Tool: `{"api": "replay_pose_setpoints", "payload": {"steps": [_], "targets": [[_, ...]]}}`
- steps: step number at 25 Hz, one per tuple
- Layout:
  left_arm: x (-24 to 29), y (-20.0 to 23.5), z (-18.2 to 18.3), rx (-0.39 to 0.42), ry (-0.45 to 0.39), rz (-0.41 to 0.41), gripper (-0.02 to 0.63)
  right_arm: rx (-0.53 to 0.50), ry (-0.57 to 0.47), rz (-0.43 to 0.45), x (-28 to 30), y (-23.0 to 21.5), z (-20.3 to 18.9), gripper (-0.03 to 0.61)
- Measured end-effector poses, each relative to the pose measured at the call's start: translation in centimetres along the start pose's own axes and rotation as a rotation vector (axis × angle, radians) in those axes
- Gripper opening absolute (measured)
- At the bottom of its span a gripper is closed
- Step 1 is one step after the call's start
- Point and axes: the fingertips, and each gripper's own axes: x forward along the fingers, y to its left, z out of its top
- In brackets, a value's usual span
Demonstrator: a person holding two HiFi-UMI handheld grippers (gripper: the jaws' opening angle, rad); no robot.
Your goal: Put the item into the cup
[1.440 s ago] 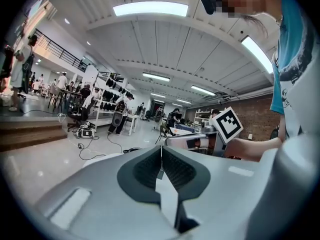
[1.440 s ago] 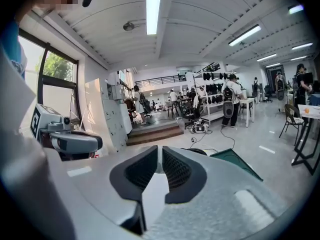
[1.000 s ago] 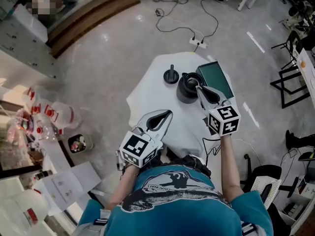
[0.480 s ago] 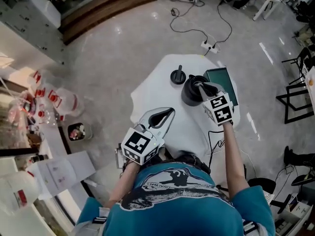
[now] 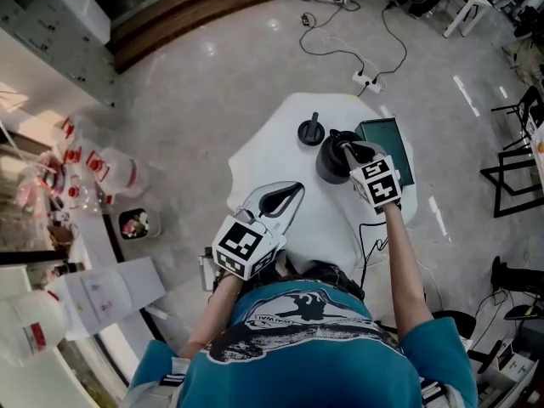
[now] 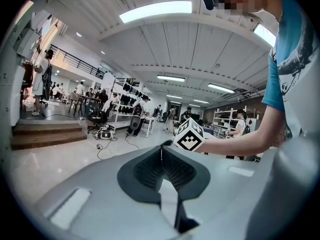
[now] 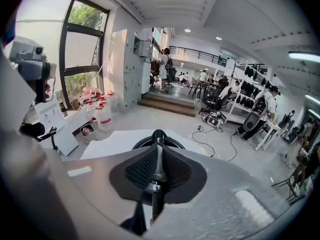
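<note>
A black cup (image 5: 330,164) stands on the white table (image 5: 270,155); its round rim (image 7: 140,143) shows just past my right jaws. My right gripper (image 5: 346,150) (image 7: 158,150) is shut on a slim black item with a round knob (image 7: 159,134), held upright at the cup's mouth. Whether the item's lower end is inside the cup is hidden by the jaws. My left gripper (image 5: 285,195) (image 6: 161,151) hovers over the table's near edge, shut with nothing in it.
A black lid-like piece with an upright knob (image 5: 310,132) lies left of the cup. A dark green tray (image 5: 389,145) sits to the cup's right. Bottles (image 5: 109,170), a bin (image 5: 136,224) and floor cables (image 5: 340,49) surround the table.
My right gripper has carried the black item forward, closer over the cup's mouth. The left gripper has stayed near the table's front edge.
</note>
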Motion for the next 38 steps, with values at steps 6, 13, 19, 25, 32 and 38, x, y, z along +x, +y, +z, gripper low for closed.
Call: {"api": "replay_pose_setpoints", "payload": {"steps": [6,13,19,25,32,38], "targets": [[0.2,-0.1,-0.3,0.006,0.009,-0.011,0.017,0.014,0.009,-0.005,0.2,-0.2,-0.5,0.040],[0.0,0.4,-0.3,0.005,0.013,-0.013,0.017,0.017,0.021,-0.017,0.4,-0.1,-0.4,0.068],[-0.3,0.7,-0.4,0.002,0.015,-0.013,0.017,0.041,-0.001,-0.023,-0.1,0.2,0.0,0.071],[-0.8,0.9,-0.5,0.003,0.017,-0.024,0.017,0.073,-0.037,-0.032,-1.0,0.9,0.7,0.071],[-1.5,0.8,-1.0,0.005,0.029,-0.054,0.017,0.137,-0.110,-0.067,-3.9,2.6,2.1,0.071],[-2.1,0.8,-1.4,0.009,0.044,-0.094,0.017,0.207,-0.181,-0.089,-6.6,5.2,3.1,0.071]]}}
